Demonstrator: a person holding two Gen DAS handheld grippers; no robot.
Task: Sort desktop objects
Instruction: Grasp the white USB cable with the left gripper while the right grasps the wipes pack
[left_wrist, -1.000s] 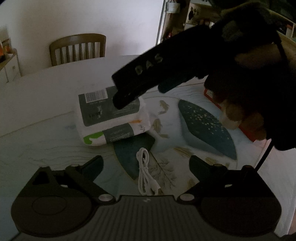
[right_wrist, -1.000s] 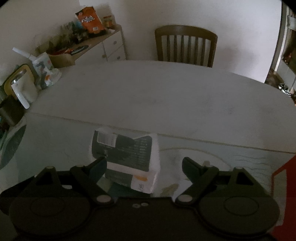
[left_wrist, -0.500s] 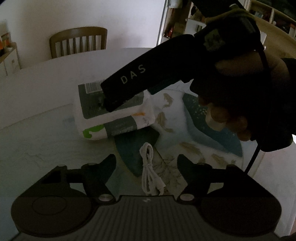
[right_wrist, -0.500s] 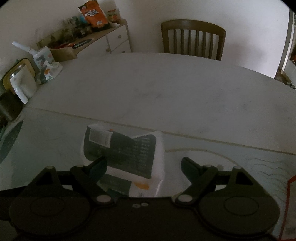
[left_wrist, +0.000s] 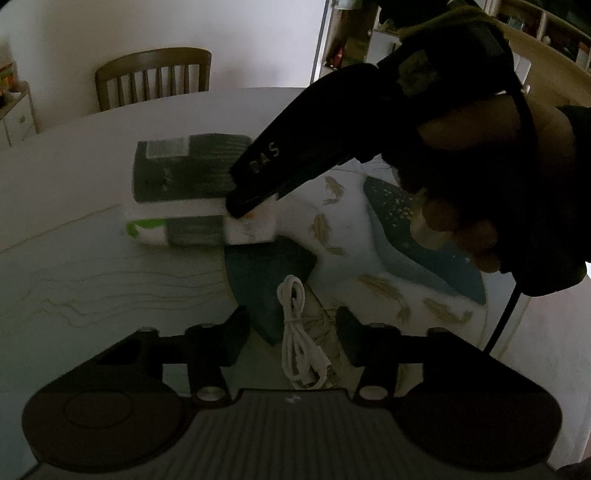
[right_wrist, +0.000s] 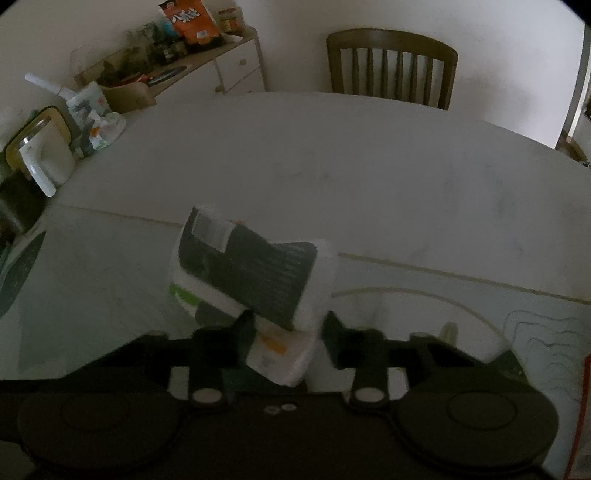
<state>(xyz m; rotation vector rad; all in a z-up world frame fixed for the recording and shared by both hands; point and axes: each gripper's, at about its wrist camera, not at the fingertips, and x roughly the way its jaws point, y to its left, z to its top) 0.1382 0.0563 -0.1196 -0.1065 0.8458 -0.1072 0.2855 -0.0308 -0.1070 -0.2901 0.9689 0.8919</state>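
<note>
A coiled white cable (left_wrist: 290, 334) lies on the patterned mat between the fingers of my left gripper (left_wrist: 291, 325). Its jaws are closing, with a gap still showing on both sides of the cable. A white and dark grey tissue pack (left_wrist: 184, 177) rests on the table behind the cable. In the right wrist view the tissue pack (right_wrist: 251, 273) sits tilted, its near corner between the fingers of my right gripper (right_wrist: 290, 328), whose closing jaws press on it. In the left wrist view my right gripper (left_wrist: 251, 201) comes down from the right onto the pack's near right corner.
A hand (left_wrist: 480, 184) holds the right gripper. The mat (left_wrist: 406, 236) bears leaf and fish prints. A wooden chair (right_wrist: 391, 66) stands behind the table. A sideboard (right_wrist: 236, 62) with a snack bag and clutter lies far left. A red thing (right_wrist: 585, 406) shows at the right edge.
My left jaws have narrowed around the cable. My right jaws have closed onto the tissue pack's near corner, and the pack has turned and tilted.
</note>
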